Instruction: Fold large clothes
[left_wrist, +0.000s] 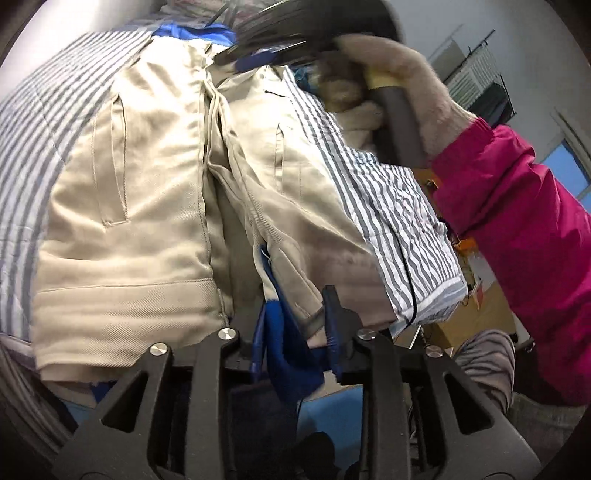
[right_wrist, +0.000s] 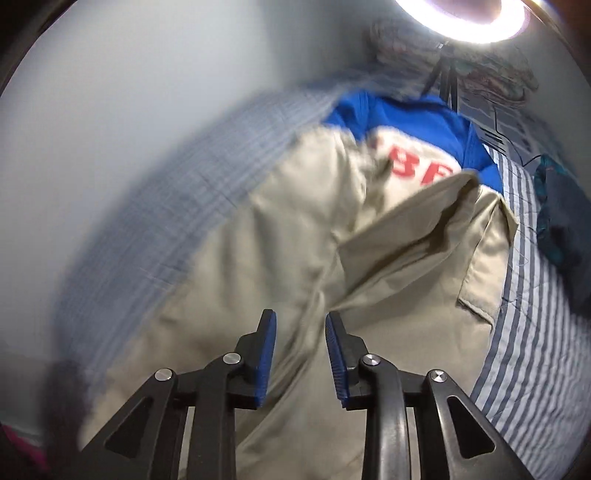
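Observation:
A beige jacket (left_wrist: 125, 206) with a blue lining lies on a striped bed (left_wrist: 44, 122). My left gripper (left_wrist: 295, 325) is shut on the jacket's bottom hem, with beige cloth and blue lining (left_wrist: 284, 343) pinched between its blue pads. The jacket also fills the right wrist view (right_wrist: 388, 258), blurred by motion, with a blue, white and red panel (right_wrist: 417, 147) at its far end. My right gripper (right_wrist: 300, 354) hangs just above the beige cloth with its blue pads apart and nothing between them. The person's right hand (left_wrist: 399, 74) and pink sleeve (left_wrist: 517, 206) show in the left wrist view.
The striped grey-and-white bedcover (right_wrist: 532, 332) spreads under the jacket. A dark teal garment (right_wrist: 561, 221) lies on the bed at the right. A ring lamp (right_wrist: 472, 18) on a tripod stands at the far end. A plain wall (right_wrist: 129, 92) runs along the left.

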